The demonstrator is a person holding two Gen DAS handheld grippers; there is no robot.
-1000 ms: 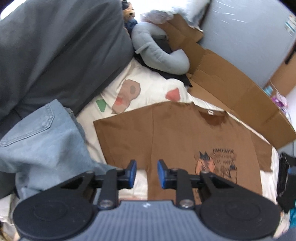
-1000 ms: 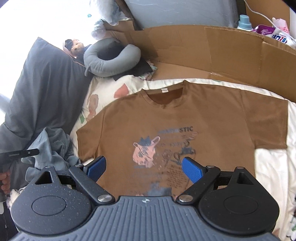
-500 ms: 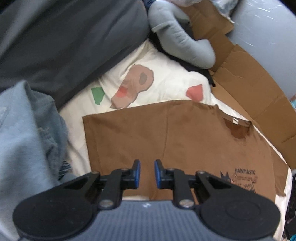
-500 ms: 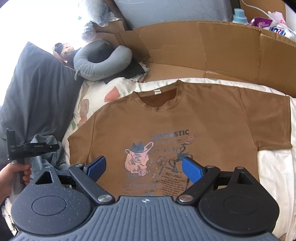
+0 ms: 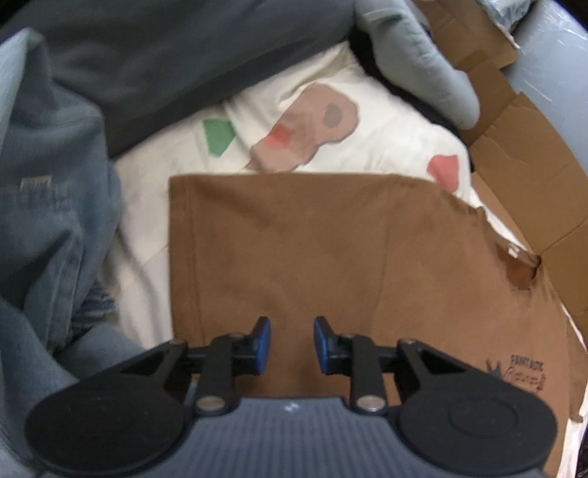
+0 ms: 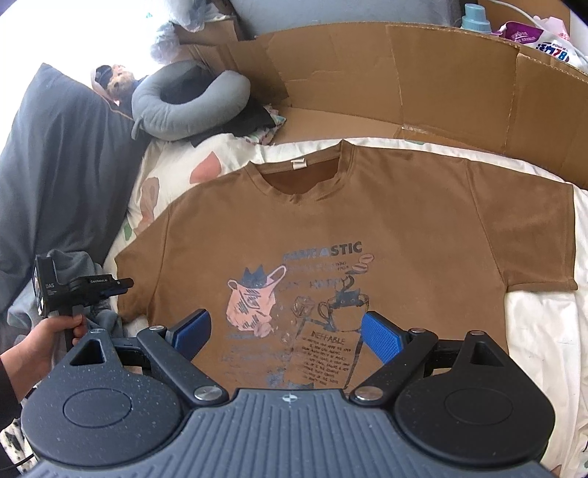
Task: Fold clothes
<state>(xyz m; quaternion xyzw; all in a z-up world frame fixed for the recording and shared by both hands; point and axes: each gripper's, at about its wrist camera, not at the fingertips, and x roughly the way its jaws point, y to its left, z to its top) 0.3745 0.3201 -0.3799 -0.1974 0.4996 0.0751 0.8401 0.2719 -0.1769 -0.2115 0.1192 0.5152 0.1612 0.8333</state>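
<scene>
Bed sheet (image 6: 540, 316) white with coloured patches. Dark grey pillow (image 6: 62, 158) at left. Grey neck pillow (image 6: 183, 106) near the top, a plush toy (image 6: 117, 82) just beside it. Flattened cardboard (image 6: 404, 84) along the far edge; bottle (image 6: 476, 16) and printed bag (image 6: 536, 38) behind it.

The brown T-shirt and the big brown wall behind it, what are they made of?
The brown T-shirt looks like soft, matte knit cloth, probably cotton: it lies limp, with stitched seams. The wall looks like cardboard: stiff, dull brown sheets with creases and torn edges.
</scene>
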